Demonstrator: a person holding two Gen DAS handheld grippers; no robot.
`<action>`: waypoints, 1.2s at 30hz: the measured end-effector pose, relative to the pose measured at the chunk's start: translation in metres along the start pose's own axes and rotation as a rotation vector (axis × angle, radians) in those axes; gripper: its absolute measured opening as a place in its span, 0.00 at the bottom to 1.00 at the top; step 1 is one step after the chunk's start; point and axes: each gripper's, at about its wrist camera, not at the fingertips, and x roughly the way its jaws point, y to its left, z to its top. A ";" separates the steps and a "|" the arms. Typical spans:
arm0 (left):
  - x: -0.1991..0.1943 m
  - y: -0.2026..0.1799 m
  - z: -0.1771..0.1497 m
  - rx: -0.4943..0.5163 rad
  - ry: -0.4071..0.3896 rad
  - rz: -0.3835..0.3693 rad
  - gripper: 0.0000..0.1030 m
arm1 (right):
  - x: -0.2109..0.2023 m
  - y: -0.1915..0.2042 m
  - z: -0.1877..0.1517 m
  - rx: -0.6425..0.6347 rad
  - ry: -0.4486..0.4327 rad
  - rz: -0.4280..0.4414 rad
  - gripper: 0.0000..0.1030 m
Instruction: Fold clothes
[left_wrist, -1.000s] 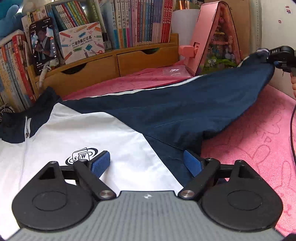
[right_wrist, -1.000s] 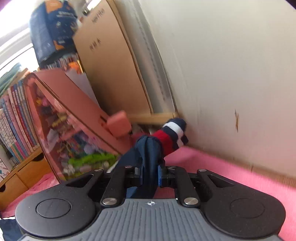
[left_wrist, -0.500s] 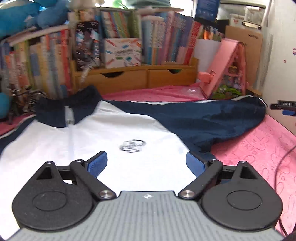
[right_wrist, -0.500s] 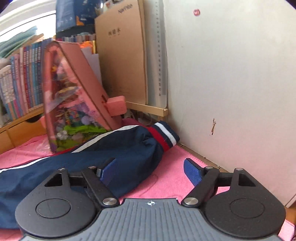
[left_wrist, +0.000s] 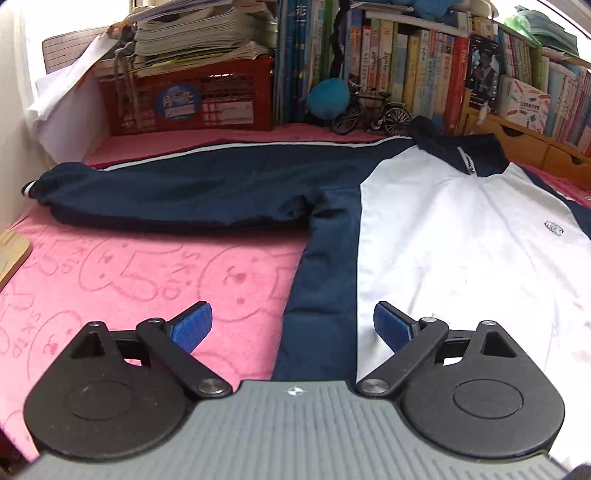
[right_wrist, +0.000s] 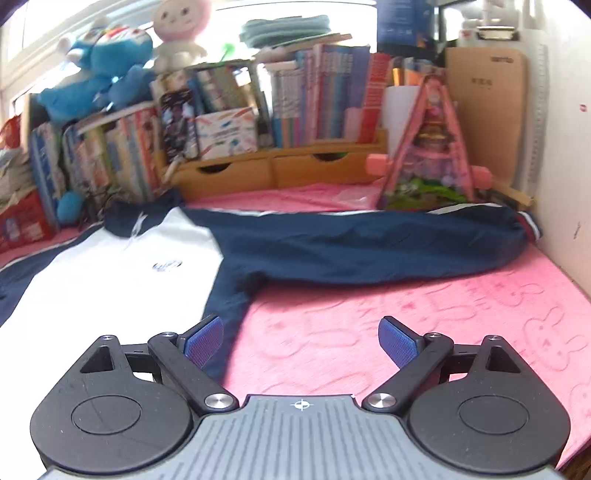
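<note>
I am no longer gripping the right sleeve (right_wrist: 369, 254); my right claw (right_wrist: 301, 341) is hanging open over the pink blanket (right_wrist: 406, 325), having let its cuff down at 2 o'clock. My left claw (left_wrist: 291, 325) is gaping too. The jacket (left_wrist: 461, 236) is lying spread flat, both sleeves stretched out, ready for folding inward.

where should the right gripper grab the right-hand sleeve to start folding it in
Grip the sleeve at its striped cuff, coming from the open pink mat side. The sleeve lies flat, stretched toward the wall, so the cuff is its free end. The right gripper is open.
</note>
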 end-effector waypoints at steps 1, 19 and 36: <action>-0.006 0.000 -0.005 0.005 0.007 0.001 0.93 | -0.003 0.021 -0.006 -0.041 0.020 -0.005 0.89; -0.042 -0.044 -0.042 0.086 0.038 -0.129 0.97 | -0.131 0.051 -0.036 -0.244 -0.005 0.110 0.98; -0.080 -0.047 -0.083 0.089 0.105 -0.079 0.98 | -0.087 0.108 -0.089 -0.240 0.161 0.266 0.99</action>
